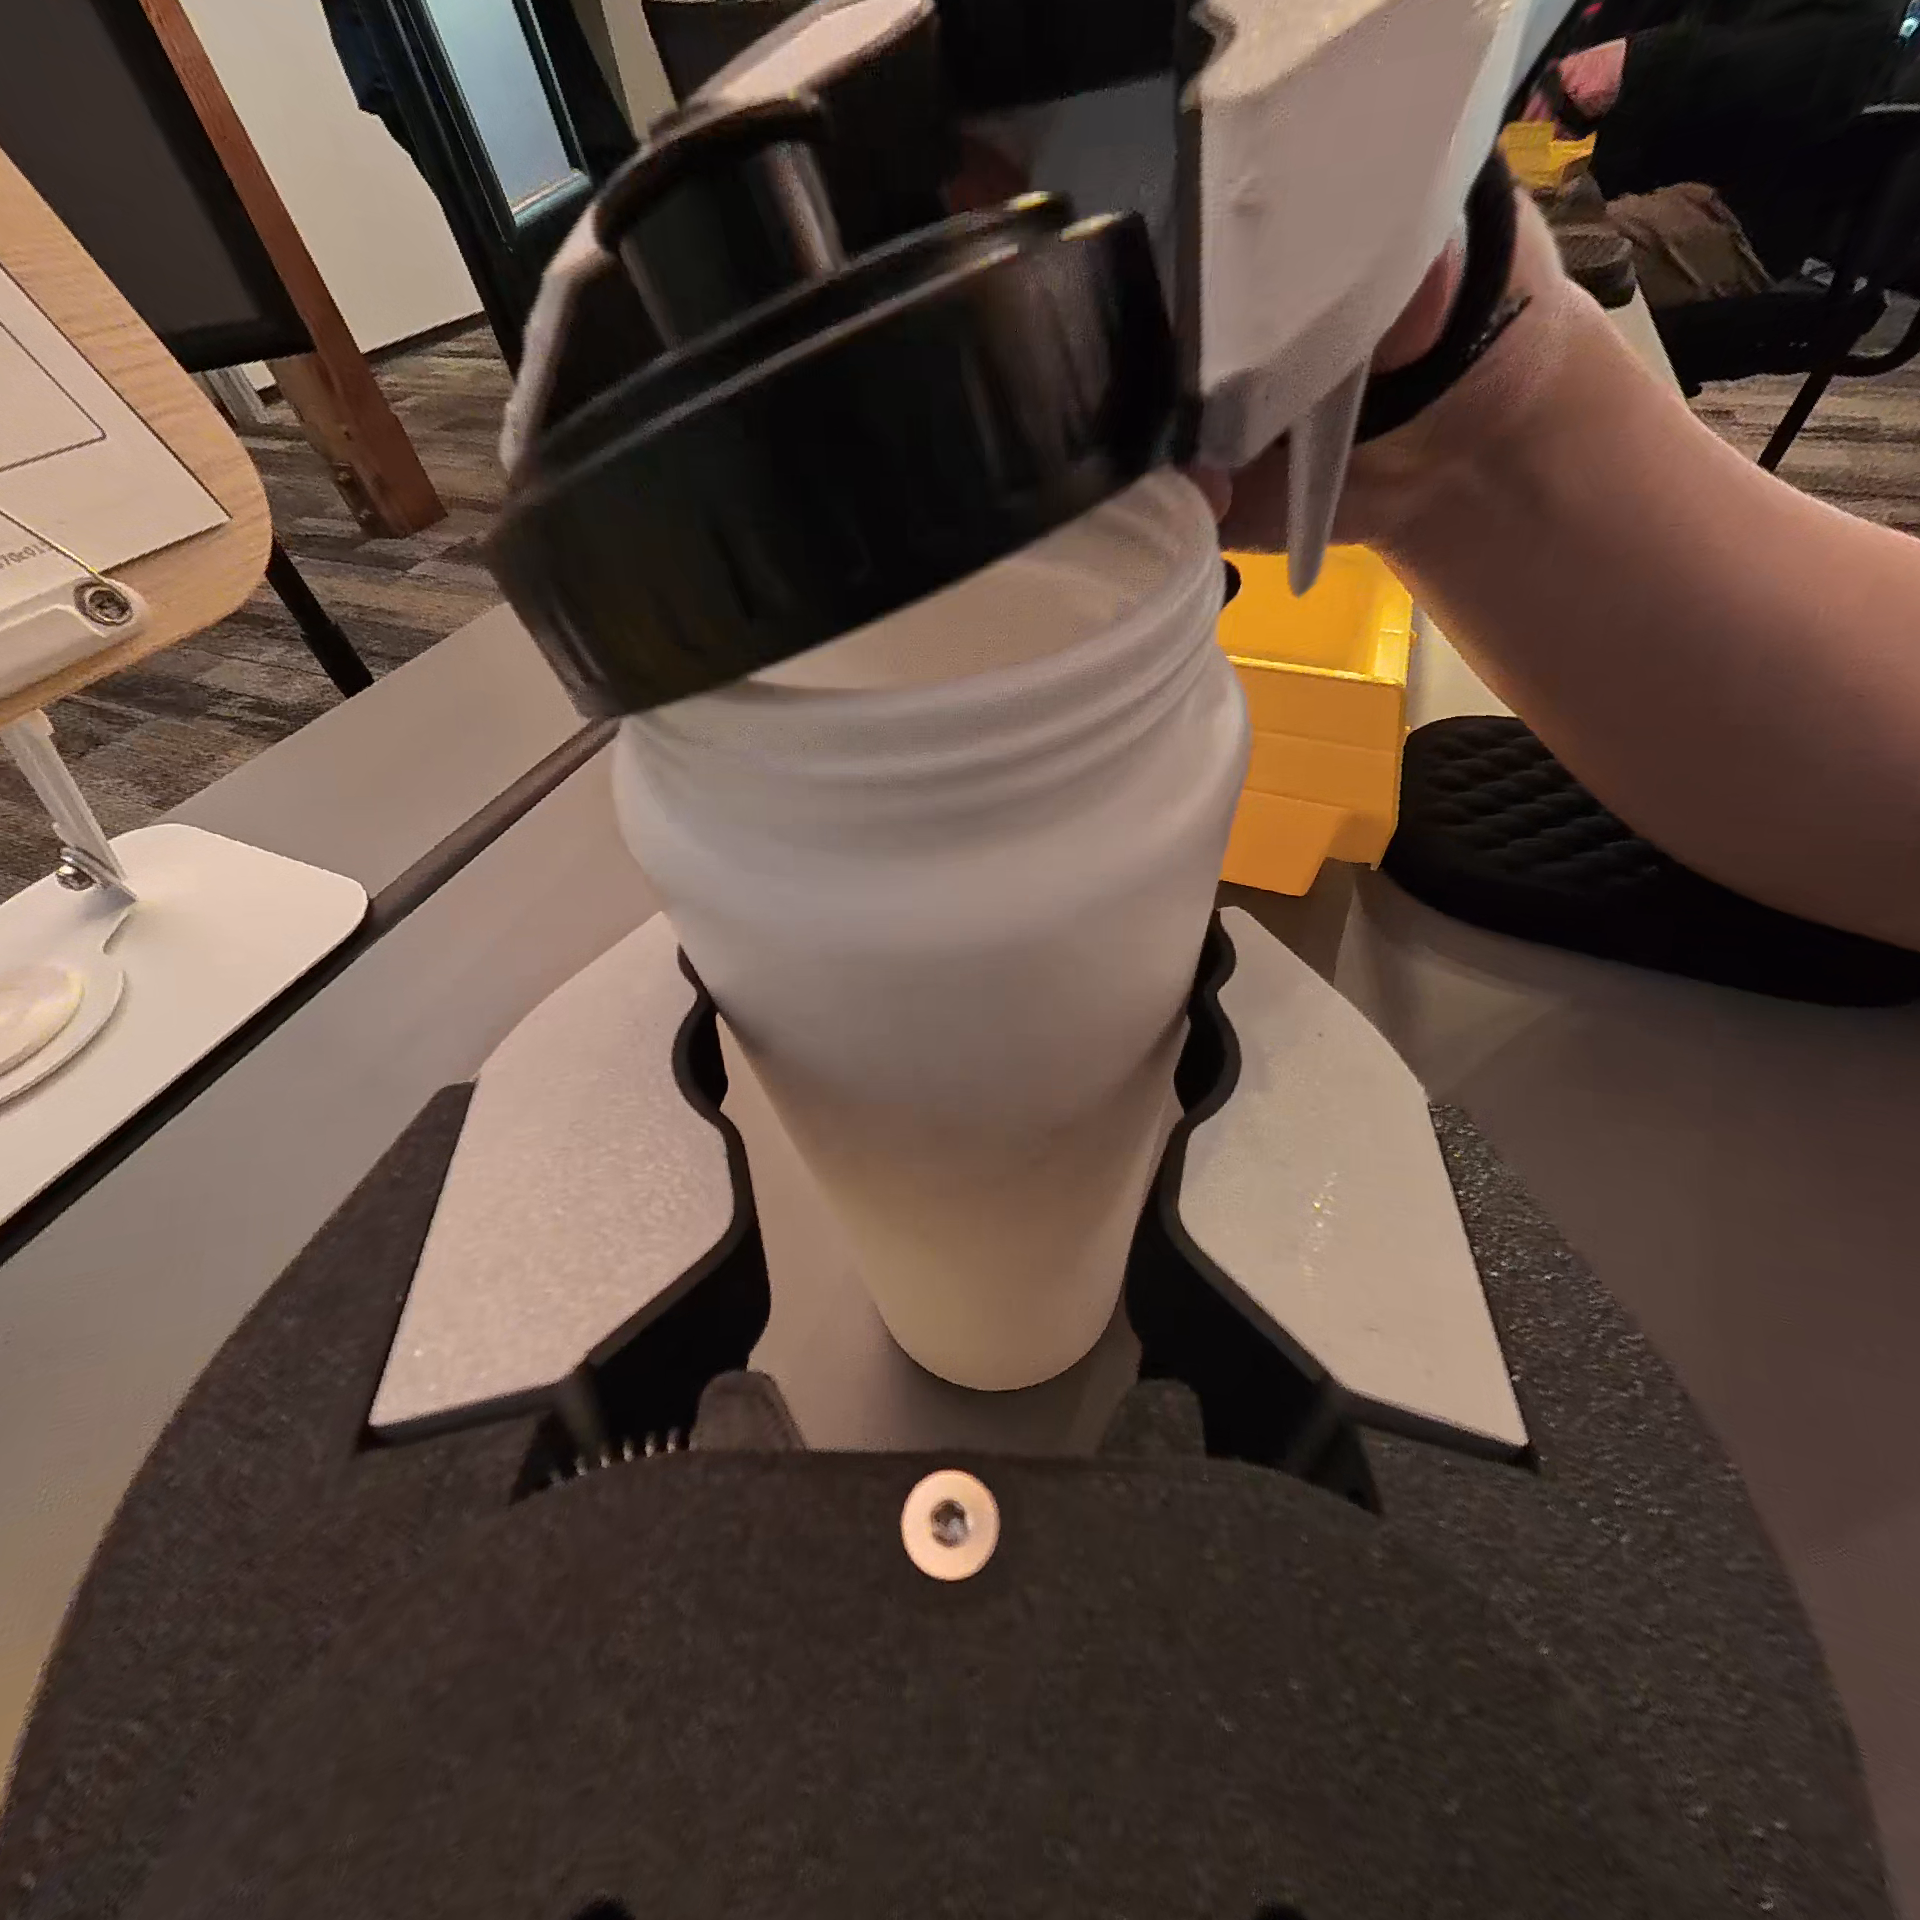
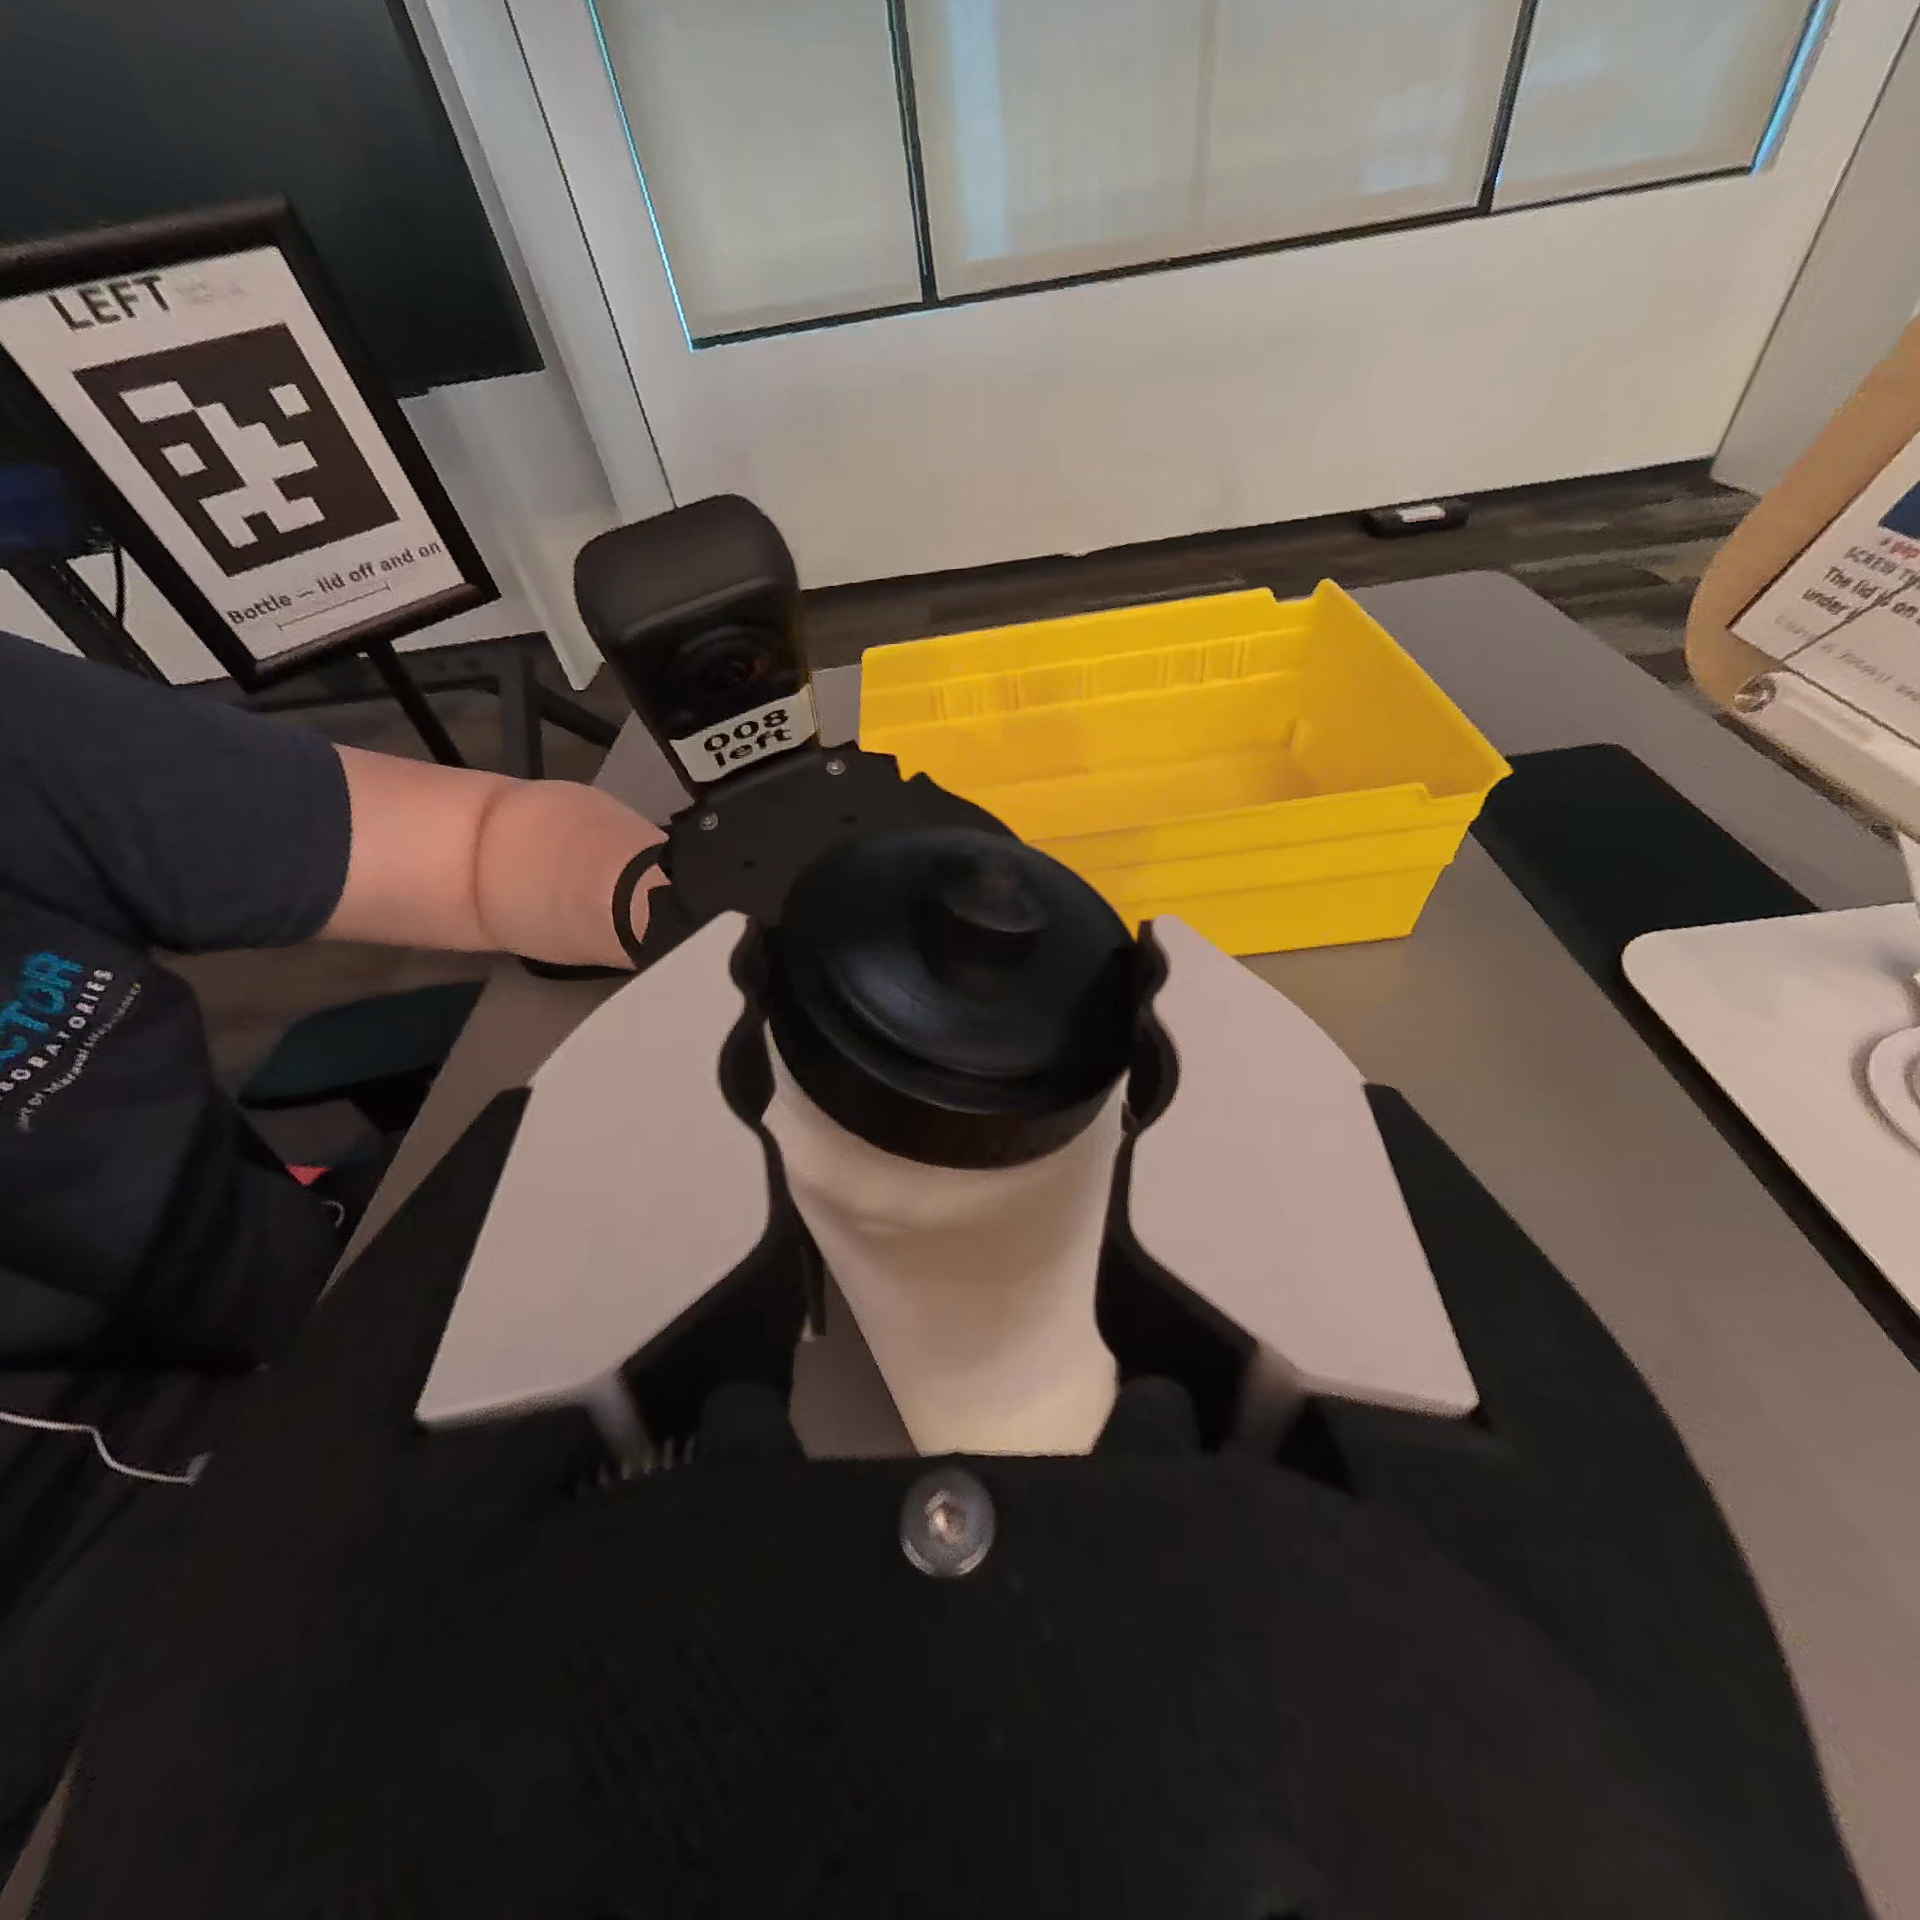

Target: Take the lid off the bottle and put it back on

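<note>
The white frosted plastic bottle point(image 1: 935, 1039) is stood upright on the grey table point(image 1: 1662, 1195), near the middle of its surface, and is clamped at its lower body between the grey fingers of the left gripper point(image 1: 951, 1049), whose black scalloped pads are pressed against both sides of it. The round black ribbed screw lid point(image 1: 831, 457) is held by the right gripper point(image 2: 945, 997), its two fingers closed on the lid's opposite sides. In the left wrist view the lid is seen tilted: its right edge is touching the bottle's threaded mouth, while its left edge is seen overhanging the rim, so the lid is recorded as resting askew on the mouth and not seated. This part of the view is blurred, so whether any thread is engaged cannot be told. In the right wrist view the lid's domed top is seen from above with the bottle's white neck directly below it. A yellow plastic bin point(image 2: 1174, 748) is placed beyond the bottle, toward the table's far edge, well apart from it. A black padded mat point(image 1: 1579, 862) lies beside the bin. A white stand base point(image 1: 177, 956) rests at another edge of the table.
</note>
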Motion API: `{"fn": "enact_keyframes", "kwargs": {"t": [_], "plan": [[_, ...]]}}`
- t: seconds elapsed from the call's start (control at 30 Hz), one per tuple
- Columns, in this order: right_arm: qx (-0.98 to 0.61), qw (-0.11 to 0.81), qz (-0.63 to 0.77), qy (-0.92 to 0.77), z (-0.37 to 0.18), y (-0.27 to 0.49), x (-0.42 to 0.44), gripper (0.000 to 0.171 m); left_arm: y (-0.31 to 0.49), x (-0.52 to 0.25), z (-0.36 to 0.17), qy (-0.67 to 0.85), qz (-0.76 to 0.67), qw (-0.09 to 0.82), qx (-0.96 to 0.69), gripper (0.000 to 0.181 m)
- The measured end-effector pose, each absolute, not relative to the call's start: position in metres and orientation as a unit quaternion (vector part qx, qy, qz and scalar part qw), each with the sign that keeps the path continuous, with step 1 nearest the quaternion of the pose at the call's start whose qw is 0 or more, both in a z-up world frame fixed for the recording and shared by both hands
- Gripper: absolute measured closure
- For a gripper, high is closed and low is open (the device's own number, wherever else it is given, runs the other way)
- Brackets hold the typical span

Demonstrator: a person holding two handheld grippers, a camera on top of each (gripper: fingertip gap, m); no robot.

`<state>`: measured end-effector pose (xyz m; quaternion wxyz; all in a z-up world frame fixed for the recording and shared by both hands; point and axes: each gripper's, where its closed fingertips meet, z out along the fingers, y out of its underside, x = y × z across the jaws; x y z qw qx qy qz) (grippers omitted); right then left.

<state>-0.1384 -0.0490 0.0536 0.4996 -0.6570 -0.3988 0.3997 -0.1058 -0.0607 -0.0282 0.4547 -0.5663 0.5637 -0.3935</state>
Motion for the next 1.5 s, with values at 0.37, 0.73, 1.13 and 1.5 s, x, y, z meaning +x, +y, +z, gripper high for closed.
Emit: {"fn": "enact_keyframes", "kwargs": {"t": [0.37, 0.73, 1.13, 1.5], "plan": [[-0.645, 0.466, 0.458, -0.396, 0.057, -0.060, -0.139, 0.096, -0.063, -0.105, -0.029, 0.572, -0.384, 0.457, -0.563, 0.094], [-0.657, 0.471, 0.441, -0.390, 0.056, -0.056, -0.138, 0.106, -0.062, -0.105, -0.029, 0.571, -0.383, 0.457, -0.564, 0.094], [-0.798, 0.568, 0.094, -0.177, 0.041, -0.015, 0.080, 0.106, -0.042, -0.112, -0.029, 0.536, -0.352, 0.479, -0.600, 0.094], [-0.935, 0.349, -0.037, 0.056, -0.119, -0.017, 0.211, 0.106, -0.045, -0.111, -0.029, 0.540, -0.354, 0.475, -0.598, 0.094]]}}
